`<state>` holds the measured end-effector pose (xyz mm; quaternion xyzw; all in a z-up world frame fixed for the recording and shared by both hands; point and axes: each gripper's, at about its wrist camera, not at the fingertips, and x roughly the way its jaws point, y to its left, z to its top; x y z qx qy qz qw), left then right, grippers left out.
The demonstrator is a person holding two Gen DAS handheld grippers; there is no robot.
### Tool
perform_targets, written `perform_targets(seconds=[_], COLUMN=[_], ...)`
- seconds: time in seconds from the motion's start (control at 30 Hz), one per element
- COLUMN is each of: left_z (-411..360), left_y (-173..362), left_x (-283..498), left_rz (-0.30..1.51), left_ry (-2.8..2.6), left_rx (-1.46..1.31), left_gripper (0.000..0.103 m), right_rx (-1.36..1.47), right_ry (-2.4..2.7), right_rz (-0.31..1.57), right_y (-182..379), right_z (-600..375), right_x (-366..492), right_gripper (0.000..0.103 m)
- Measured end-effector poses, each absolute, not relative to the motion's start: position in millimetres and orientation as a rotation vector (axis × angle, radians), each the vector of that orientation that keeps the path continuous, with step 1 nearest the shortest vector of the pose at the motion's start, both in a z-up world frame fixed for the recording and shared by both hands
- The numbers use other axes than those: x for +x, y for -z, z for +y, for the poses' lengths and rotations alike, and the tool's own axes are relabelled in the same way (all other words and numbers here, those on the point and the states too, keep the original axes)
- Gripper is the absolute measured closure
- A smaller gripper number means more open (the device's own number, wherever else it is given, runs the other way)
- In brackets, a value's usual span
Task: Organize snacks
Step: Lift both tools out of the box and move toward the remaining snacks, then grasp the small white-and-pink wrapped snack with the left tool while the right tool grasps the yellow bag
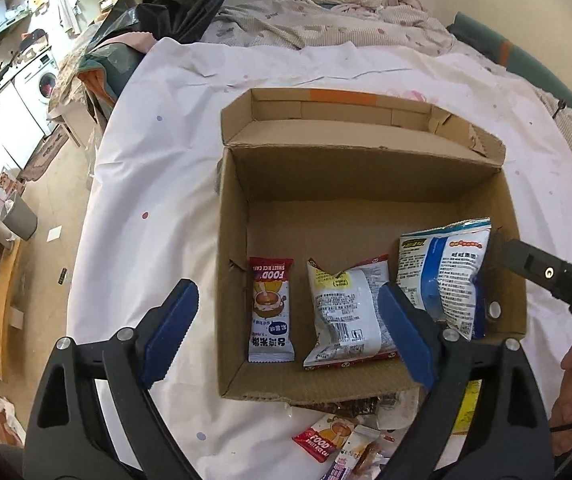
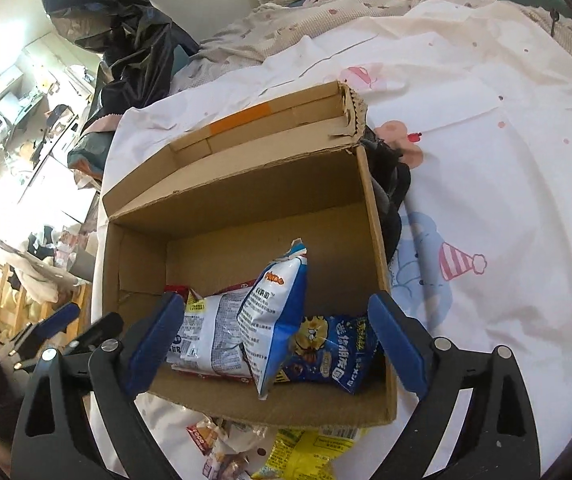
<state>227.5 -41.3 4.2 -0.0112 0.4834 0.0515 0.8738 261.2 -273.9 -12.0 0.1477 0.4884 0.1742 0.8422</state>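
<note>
4 snack packets are counted in 1 cardboard box (image 2: 374,216): a rice-cake bar (image 1: 270,309), a red-trimmed packet (image 1: 346,316), a blue-white bag (image 2: 275,320) and a dark blue packet (image 2: 328,350) (partly covered). Both the left gripper (image 1: 288,330) and right gripper (image 2: 275,340) are spread wide, nothing grasped; the packets are seen between the fingers.

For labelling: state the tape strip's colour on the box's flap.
Orange tape strip on the cardboard box; clearest in left wrist view.

Both wrist views look down, close, into one cardboard box (image 1: 358,208) (image 2: 245,216) — left-side and right-side angles.
</note>
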Motion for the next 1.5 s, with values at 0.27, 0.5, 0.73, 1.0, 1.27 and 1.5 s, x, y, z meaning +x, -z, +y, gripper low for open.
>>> perform_targets(seconds=[0.27, 0.5, 0.73, 1.0, 1.27, 1.5], left_z=[-27.7, -15.6, -1.4, 6.1, 5.4, -31.5], left_y=[-12.2, -11.1, -6.6, 8.6, 27.4, 76.5], left_x=[205.5, 182.7, 156.5, 136.4, 131.0, 131.9], left_rz=[0.989, 0.99, 0.994, 1.01, 1.07, 1.282], left_ry=[-0.084, -0.067, -0.064, -0.08, -0.067, 0.069], left_rx=[-0.043, -0.069, -0.145, -0.176, -0.194, -0.167], left_gripper=[0.014, 0.014, 0.014, 0.014, 0.014, 0.041], right_rx=[0.287, 0.313, 0.376, 0.485, 0.567, 0.54], right_ry=[-0.374, -0.377, -0.36, -0.289, -0.234, -0.235], right_rz=[1.016, 1.037, 1.053, 1.095, 1.173, 1.201], right_y=[2.8, 4.8, 9.5, 25.6, 50.2, 58.3], right_z=[-274.5, -279.8, -294.2, -315.4, -316.8, -305.2], right_x=[239.2, 207.6, 172.1, 143.4, 142.2, 148.3], right_gripper=[0.007, 0.007, 0.007, 0.007, 0.007, 0.007])
